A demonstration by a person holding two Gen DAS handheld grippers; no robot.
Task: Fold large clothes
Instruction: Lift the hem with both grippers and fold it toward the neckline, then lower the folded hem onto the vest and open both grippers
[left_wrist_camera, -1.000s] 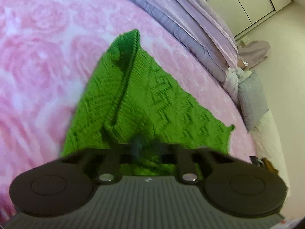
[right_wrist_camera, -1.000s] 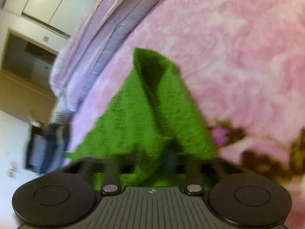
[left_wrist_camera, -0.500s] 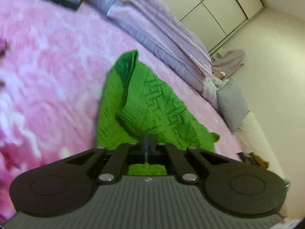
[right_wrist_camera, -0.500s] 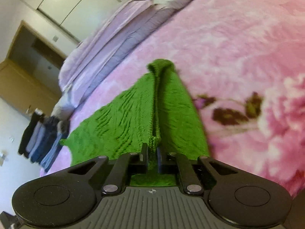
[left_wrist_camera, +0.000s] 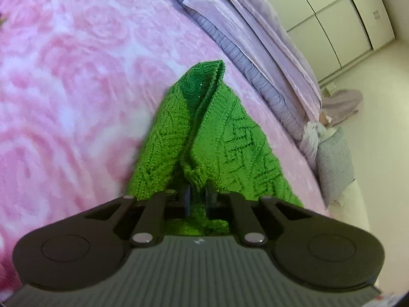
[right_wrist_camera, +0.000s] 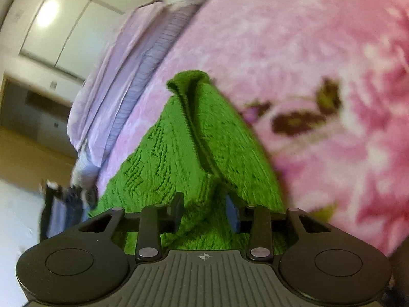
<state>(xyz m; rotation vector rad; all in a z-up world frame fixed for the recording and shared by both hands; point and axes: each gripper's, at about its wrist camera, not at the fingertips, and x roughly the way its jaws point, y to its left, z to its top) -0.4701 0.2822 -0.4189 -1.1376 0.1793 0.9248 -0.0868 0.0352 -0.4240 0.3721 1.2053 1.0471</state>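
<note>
A bright green knitted garment (left_wrist_camera: 217,138) lies folded on the pink floral blanket (left_wrist_camera: 64,76), rising in a ridge toward each camera. My left gripper (left_wrist_camera: 199,195) is shut on a bunched edge of the knit, its jaws close together. In the right wrist view the same green garment (right_wrist_camera: 179,148) runs up between the fingers of my right gripper (right_wrist_camera: 205,207). Those jaws stand apart, open, and the cloth sits loosely in the gap. The far end of the fold (right_wrist_camera: 189,76) rests on the blanket.
A lilac duvet (left_wrist_camera: 255,38) is piled along the bed's far edge, with a grey cushion (left_wrist_camera: 332,158) beyond it. White wardrobe doors (left_wrist_camera: 345,20) line the wall. Dark clothes (right_wrist_camera: 64,204) hang past the bed in the right wrist view.
The right gripper's jaws have spread apart since half a second ago, when they pinched the knit edge. The left gripper stays shut on the cloth and has swung over the bed.
</note>
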